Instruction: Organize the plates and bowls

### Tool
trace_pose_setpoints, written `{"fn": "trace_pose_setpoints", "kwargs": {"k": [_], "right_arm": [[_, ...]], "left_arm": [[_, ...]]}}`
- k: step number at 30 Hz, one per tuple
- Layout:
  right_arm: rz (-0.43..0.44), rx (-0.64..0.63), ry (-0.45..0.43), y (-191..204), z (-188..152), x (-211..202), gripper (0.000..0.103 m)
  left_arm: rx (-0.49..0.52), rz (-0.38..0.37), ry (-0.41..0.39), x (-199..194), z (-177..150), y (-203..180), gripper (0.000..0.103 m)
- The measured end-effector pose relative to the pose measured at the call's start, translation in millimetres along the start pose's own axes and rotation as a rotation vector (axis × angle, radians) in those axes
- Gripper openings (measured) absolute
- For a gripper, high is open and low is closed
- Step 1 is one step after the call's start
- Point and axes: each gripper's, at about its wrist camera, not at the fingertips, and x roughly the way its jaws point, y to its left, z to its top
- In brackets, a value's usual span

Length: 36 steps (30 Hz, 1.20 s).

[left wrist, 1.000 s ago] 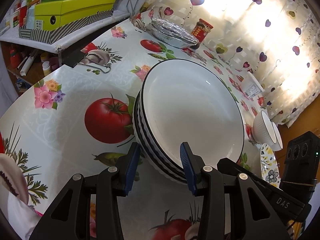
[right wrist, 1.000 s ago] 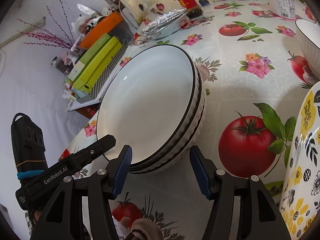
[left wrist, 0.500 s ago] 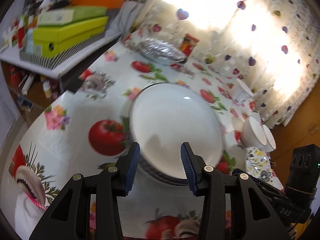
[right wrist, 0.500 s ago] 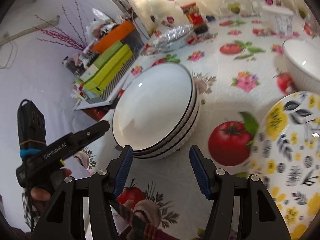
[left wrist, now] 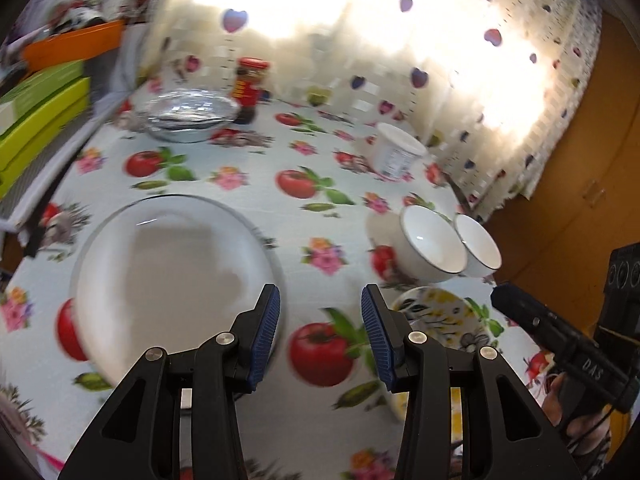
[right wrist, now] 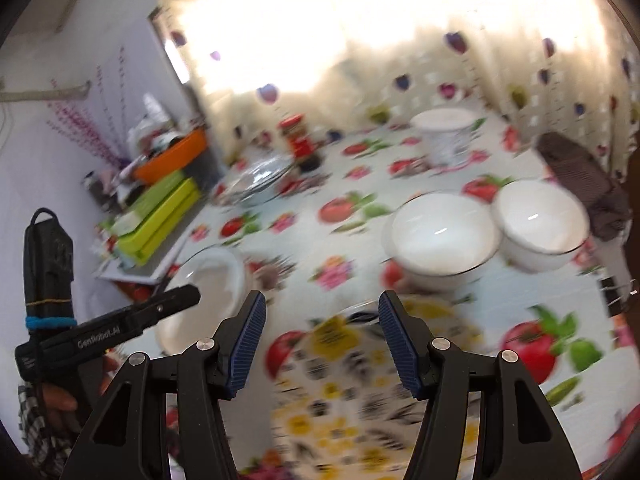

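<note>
Left gripper (left wrist: 320,332): jaws apart, nothing between pads, held above table, off the near-right rim of white plate stack.
Right gripper (right wrist: 320,344): jaws apart, empty, held over yellow floral plate, right of white plate stack.
Table (left wrist: 256,184): cloth with tomato and flower print, carries everything below.
White plate stack (left wrist: 172,280): landmark; dark-rimmed white plates on table, near-left part of the left wrist view; layers blurred, count unclear.
Yellow floral plate (right wrist: 344,392): flat on table, right of white plate stack, a printed tomato between them; blurred.
Two white bowls (left wrist: 434,244): side by side, seemingly touching, upright, right of white plate stack and beyond yellow floral plate.
Foil dishes (left wrist: 188,114): far side of table behind white plate stack.
White tub (left wrist: 394,152): far right of white plate stack, behind two white bowls.
Red jar (left wrist: 250,88): just right of foil dishes, behind white plate stack.
Green boxes (left wrist: 36,112): stacked on side shelf, left of white plate stack.
</note>
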Motion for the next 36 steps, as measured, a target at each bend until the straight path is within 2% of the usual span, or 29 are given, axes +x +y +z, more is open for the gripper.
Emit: {"fn": "trace_pose_setpoints", "kwargs": {"k": [10, 20, 27, 33, 36], "right_arm": [[-0.098, 0.028, -0.008, -54, 15, -5, 0.06], [-0.175, 0.071, 0.02, -93, 23, 14, 0.06], [-0.175, 0.098, 0.059, -106, 27, 33, 0.06], [-0.186, 0.054, 0.059, -103, 28, 42, 0.06], [-0.186, 0.056, 0.065, -104, 28, 49, 0.056]], "left_arm": [[0.071, -0.04, 0.059, 48, 17, -51, 0.044], [0.12, -0.043, 0.111, 88, 29, -75, 0.044], [0.135, -0.05, 0.141, 113, 39, -86, 0.044], [0.142, -0.048, 0.167, 134, 44, -93, 0.044], [0.167, -0.043, 0.166, 141, 45, -98, 0.044]]}}
